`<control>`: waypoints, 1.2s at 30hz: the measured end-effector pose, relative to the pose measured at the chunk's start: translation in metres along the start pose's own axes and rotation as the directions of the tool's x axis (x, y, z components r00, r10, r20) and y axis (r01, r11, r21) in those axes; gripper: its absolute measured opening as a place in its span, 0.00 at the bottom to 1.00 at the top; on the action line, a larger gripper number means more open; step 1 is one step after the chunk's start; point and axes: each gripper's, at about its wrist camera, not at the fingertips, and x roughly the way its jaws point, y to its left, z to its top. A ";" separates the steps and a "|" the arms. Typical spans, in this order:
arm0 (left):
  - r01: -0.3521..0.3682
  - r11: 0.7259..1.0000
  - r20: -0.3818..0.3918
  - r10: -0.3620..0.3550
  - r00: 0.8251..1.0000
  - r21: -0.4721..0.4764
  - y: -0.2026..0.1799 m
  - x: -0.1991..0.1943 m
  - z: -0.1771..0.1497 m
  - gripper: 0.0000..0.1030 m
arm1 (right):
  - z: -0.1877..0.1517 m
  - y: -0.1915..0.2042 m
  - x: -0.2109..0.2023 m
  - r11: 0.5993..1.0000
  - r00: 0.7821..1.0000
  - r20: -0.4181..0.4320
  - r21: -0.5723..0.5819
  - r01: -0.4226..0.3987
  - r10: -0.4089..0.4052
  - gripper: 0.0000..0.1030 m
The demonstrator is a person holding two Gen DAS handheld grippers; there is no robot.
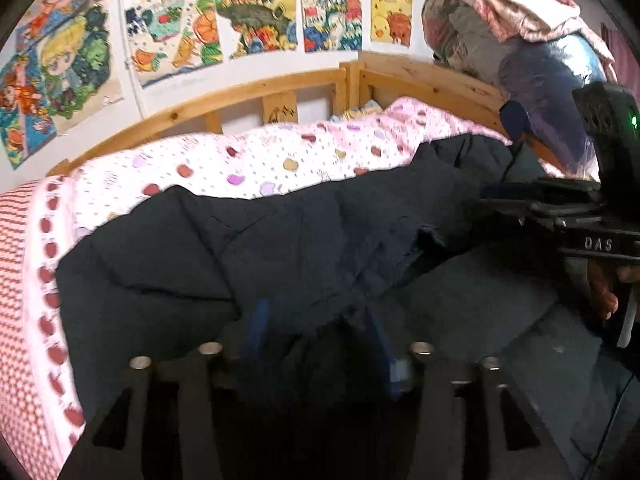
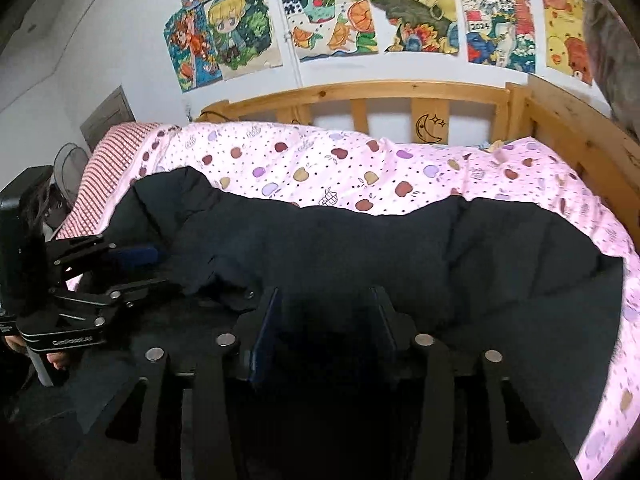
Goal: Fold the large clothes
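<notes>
Black gripper fingers fill the bottom of both wrist views. From its own camera, the left gripper [image 1: 316,344] has its 2 blue-padded fingers drawn close around a bunched ridge of the dark padded jacket [image 1: 208,248], so it looks clamped on the cloth. The right gripper [image 2: 324,320] has its fingers set wider, with dark fabric between and beneath them; whether it pinches that fabric cannot be told. The jacket sprawls across the pink fruit-print bedsheet [image 2: 360,168], stretching ahead of and to both sides of each gripper. Beyond it stand the wooden bed rail [image 2: 400,92] and bright drawings [image 2: 332,20] on the wall. The work seems early: gathering an edge to begin a fold. Next, both grippers likely need firm holds, then lift and carry that edge across together.
</notes>
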 end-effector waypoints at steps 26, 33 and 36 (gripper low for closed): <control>-0.069 0.980 0.109 0.091 0.990 -0.187 -0.048 -0.193 -0.039 0.99 | -0.047 0.034 -0.192 1.000 0.993 0.117 -0.010 -0.007 0.008 0.82; -0.109 0.984 0.067 0.119 0.991 -0.138 -0.072 -0.235 -0.082 1.00 | -0.088 0.053 -0.237 0.999 0.997 0.074 -0.039 0.010 -0.007 0.84; -0.123 0.987 0.067 0.130 0.989 -0.100 -0.083 -0.251 -0.103 1.00 | -0.109 0.066 -0.254 0.996 0.999 0.052 -0.084 0.021 -0.017 0.84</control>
